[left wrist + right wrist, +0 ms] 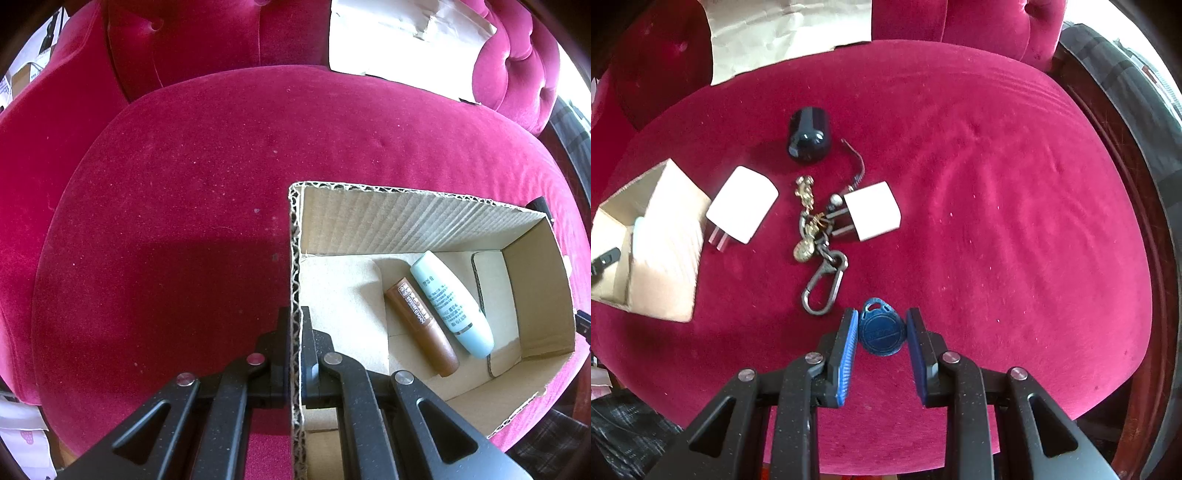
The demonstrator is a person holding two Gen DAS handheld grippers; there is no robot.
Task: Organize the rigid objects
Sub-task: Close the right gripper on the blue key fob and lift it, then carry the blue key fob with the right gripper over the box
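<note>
While clamped: right gripper [881,334] pinches blue key fob [881,332] above the red velvet seat [997,221].
Fob: teardrop-shaped, flat, hole on top.
Left gripper [295,332]: clenched on cardboard box [424,218] wall.

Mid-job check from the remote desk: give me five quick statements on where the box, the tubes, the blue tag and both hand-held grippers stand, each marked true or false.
1. The left hand-held gripper is clamped on the cardboard box wall. True.
2. The box holds three tubes. False: only two, a brown tube and a pale blue tube.
3. The right hand-held gripper grips the blue key tag. True.
4. Both white chargers are already in the box. False: they lie on the red cushion.
5. The keychain lies between the two chargers. True.
</note>
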